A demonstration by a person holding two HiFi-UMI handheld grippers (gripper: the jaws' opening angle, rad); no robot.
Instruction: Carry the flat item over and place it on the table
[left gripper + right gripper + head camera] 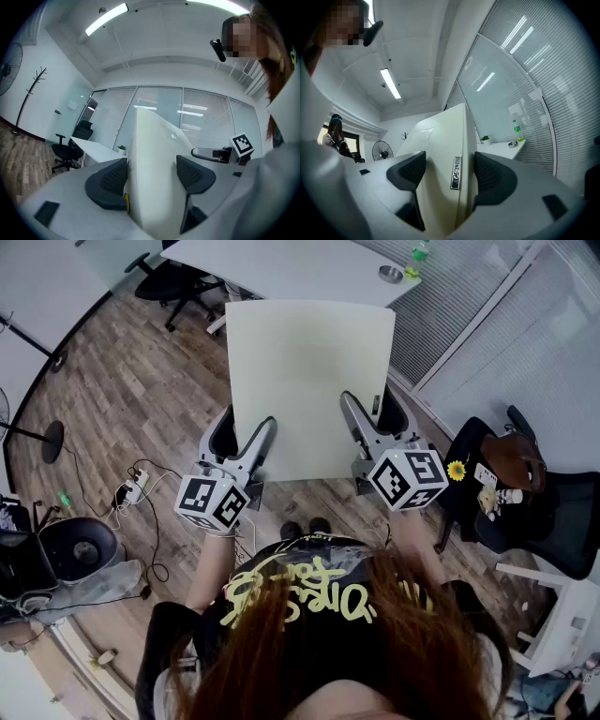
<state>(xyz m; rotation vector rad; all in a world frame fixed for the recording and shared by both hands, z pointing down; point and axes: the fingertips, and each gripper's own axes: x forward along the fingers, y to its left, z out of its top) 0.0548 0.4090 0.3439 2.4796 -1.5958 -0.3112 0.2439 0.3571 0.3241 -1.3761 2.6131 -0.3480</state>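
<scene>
flat item (309, 381) was held level in the air over the floor, short of the white worktop (281, 268). left tool (249, 427) and right tool (371, 413), jaws spread wide, each clamped its near edge. judged light, stiff, smooth, maybe slippery; two spaced edge grips suited it. its long axis seemed to point away, toward the worktop.

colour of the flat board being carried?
Pale cream, plain; the board shows best in the head view.

Head view steeply down; gripper views level, close; all share panel (309, 381).
</scene>
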